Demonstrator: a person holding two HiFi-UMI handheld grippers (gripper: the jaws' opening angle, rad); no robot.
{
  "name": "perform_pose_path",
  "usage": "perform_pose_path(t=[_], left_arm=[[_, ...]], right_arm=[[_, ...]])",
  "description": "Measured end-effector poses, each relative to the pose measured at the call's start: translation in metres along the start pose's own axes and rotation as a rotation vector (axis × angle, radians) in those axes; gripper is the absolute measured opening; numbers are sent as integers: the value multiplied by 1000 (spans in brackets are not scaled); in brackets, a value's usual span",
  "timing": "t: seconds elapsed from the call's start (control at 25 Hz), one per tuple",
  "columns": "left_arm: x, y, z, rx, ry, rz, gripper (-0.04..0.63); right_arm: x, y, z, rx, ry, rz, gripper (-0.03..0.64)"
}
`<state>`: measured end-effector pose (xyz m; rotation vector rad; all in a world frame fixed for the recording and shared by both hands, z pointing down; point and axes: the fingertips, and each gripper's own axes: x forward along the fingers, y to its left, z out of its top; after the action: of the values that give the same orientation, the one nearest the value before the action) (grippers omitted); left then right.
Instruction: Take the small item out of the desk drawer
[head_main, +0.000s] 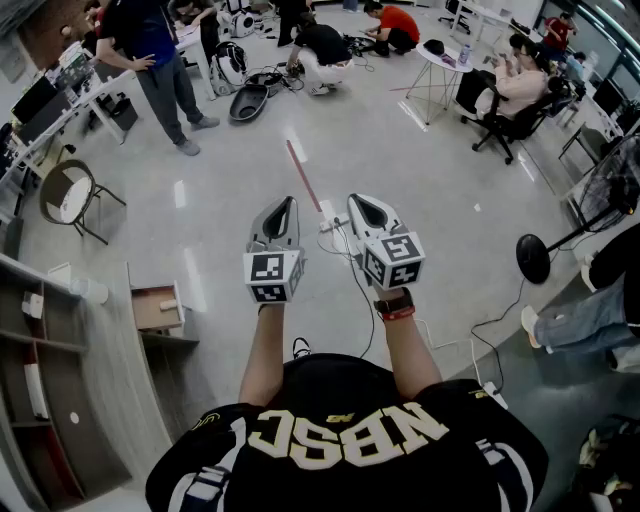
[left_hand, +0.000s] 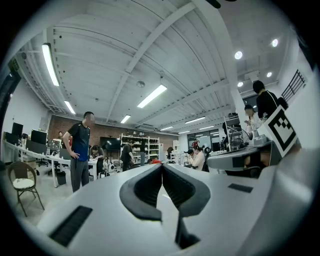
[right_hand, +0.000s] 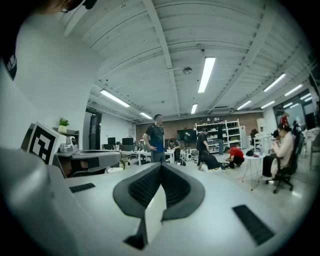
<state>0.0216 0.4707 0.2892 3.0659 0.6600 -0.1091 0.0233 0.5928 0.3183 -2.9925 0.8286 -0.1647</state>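
Left gripper (head_main: 287, 204) jaws together | right gripper (head_main: 359, 204) together | small item (head_main: 168, 305) in open drawer (head_main: 148, 308), axis unclear

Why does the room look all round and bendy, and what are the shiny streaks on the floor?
Left gripper view and right gripper view: the wide-angle lens curves the ceiling beams, corners go black; head view: ceiling lights glare off the shiny floor.

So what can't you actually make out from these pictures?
What the item in the drawer is: head view, too small to tell.
The drawer up close: neither gripper view shows it, as both look out across the room.
The full desk: head view, cut off by the left edge.
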Motion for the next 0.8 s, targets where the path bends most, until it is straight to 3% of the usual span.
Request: perform_pose_path(t=[0.36, 0.8], left_arm=[[-2, 80, -4, 2, 3, 60, 16], [-56, 234, -1, -28, -23, 283, 17]], right_arm=[[77, 47, 3, 32, -7, 69, 6], [209, 190, 22, -26, 6, 352, 6]])
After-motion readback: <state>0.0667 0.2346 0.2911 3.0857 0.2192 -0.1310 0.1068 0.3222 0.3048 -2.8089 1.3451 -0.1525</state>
